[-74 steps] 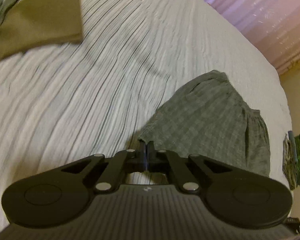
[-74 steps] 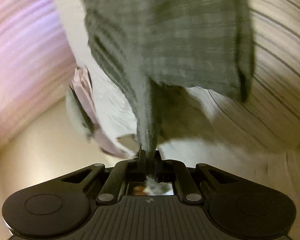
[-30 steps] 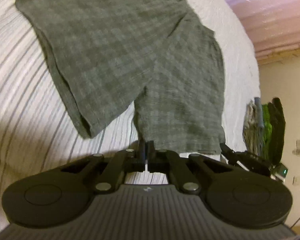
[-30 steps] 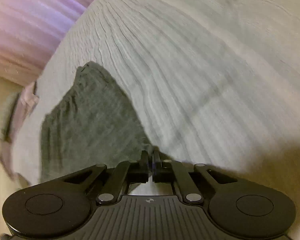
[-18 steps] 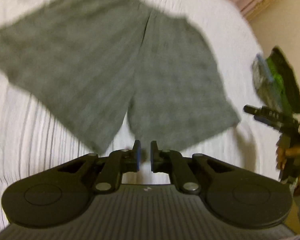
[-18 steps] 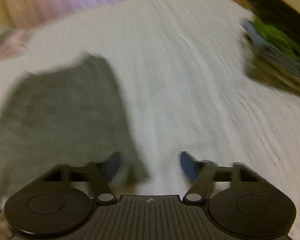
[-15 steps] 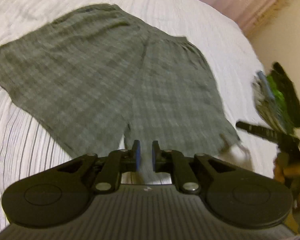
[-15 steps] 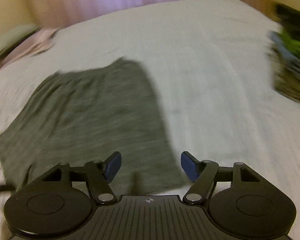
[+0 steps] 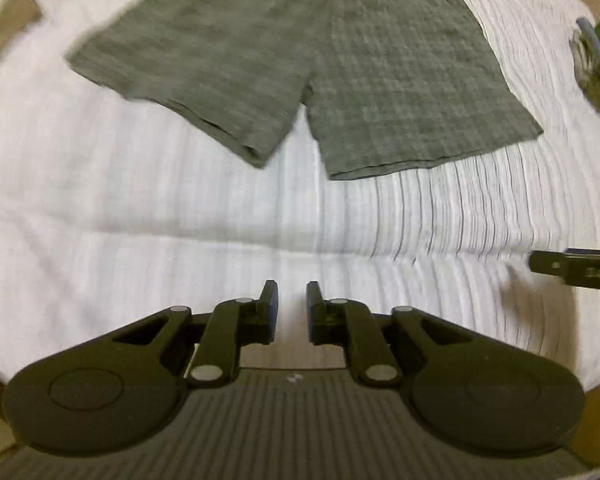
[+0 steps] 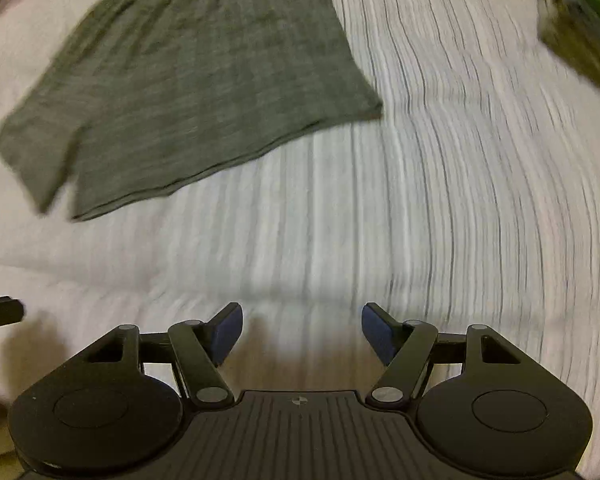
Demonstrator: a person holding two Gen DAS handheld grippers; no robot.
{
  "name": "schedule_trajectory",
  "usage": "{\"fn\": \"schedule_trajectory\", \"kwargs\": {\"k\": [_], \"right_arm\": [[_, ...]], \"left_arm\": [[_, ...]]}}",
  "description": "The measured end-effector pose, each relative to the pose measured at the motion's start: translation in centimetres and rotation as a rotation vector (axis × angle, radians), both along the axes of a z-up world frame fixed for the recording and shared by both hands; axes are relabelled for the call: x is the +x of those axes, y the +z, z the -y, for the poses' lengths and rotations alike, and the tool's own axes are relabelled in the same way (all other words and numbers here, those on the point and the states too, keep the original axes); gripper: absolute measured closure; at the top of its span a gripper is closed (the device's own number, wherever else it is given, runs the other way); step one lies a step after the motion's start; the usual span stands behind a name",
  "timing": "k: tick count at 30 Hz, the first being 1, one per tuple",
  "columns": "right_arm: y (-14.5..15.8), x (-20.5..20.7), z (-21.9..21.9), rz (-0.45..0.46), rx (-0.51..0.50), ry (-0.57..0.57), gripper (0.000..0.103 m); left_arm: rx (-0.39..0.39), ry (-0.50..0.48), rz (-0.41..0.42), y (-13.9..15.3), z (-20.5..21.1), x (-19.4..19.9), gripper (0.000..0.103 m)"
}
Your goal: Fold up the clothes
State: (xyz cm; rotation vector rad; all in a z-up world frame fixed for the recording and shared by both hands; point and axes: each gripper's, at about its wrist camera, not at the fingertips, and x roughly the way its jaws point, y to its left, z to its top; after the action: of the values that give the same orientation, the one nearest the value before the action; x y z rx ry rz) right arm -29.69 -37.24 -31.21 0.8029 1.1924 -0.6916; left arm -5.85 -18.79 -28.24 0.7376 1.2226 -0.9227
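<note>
So the shorts are lying flat on the bed now, both legs spread out, hems pointing toward the cameras. In the left view they fill the 12 o'clock area, with the crotch split right around the middle; in the right view they sit up at 10–11 o'clock.

Big change from a second ago: both tongs were pinched shut on the fabric then, and now neither one holds anything. The left gripper has its jaws apart by a narrow gap, a bit wider than half a second back. The right gripper is spread wide, same as it was half a second ago. Both have pulled back too, so there's a clear strip of striped sheet between the fingertips and the hems, where earlier the left one was right at the hem.

The right tool pokes into the left view at 3 o'clock, and the left one shows at 9 o'clock in the right view.

There's a stack of clothes at 1–2 o'clock in the right view, well apart from the shorts, pretty blurry. A brown garment sits at 10 o'clock in the left view.
</note>
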Motion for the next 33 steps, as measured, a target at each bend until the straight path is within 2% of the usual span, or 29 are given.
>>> {"fn": "schedule_trajectory", "kwargs": {"k": [1,2,3,6,9,13,16,22,33], "right_arm": [[1.1,-0.1,-0.4,0.02,0.01,-0.002,0.029],[2.2,0.2,-0.8,0.038,0.004,0.004,0.013],[3.3,0.5,-1.3,0.055,-0.002,0.009,0.002],[7.3,1.2,-2.2,0.098,-0.073,0.025,0.002],[11.2,1.8,-2.8,0.14,-0.143,0.019,0.002],[14.7,2.3,-4.7,0.179,-0.197,-0.003,0.002],[15.6,3.4,-6.6,0.167,-0.208,-0.025,0.002],[15.7,6.7,-11.0,0.167,-0.186,-0.055,0.002],[16.0,8.9,-17.1,0.16,-0.214,-0.182,0.001]], "left_arm": [[-0.005,0.0,0.025,1.5,-0.3,-0.2,0.083],[-0.015,0.002,0.043,2.9,-0.6,-0.3,0.078],[-0.025,0.006,0.059,4.3,-0.8,-0.3,0.076],[-0.079,0.006,0.1,8.3,-0.3,-0.1,0.073],[-0.134,-0.008,0.15,11.4,0.1,0.3,0.063],[-0.194,-0.034,0.214,14.5,-0.1,0.8,0.061],[-0.192,-0.054,0.225,15.0,-1.8,1.6,0.061],[-0.186,-0.098,0.189,15.2,-4.9,4.4,0.058],[-0.242,-0.253,0.196,16.1,-8.2,7.0,0.05]]}}
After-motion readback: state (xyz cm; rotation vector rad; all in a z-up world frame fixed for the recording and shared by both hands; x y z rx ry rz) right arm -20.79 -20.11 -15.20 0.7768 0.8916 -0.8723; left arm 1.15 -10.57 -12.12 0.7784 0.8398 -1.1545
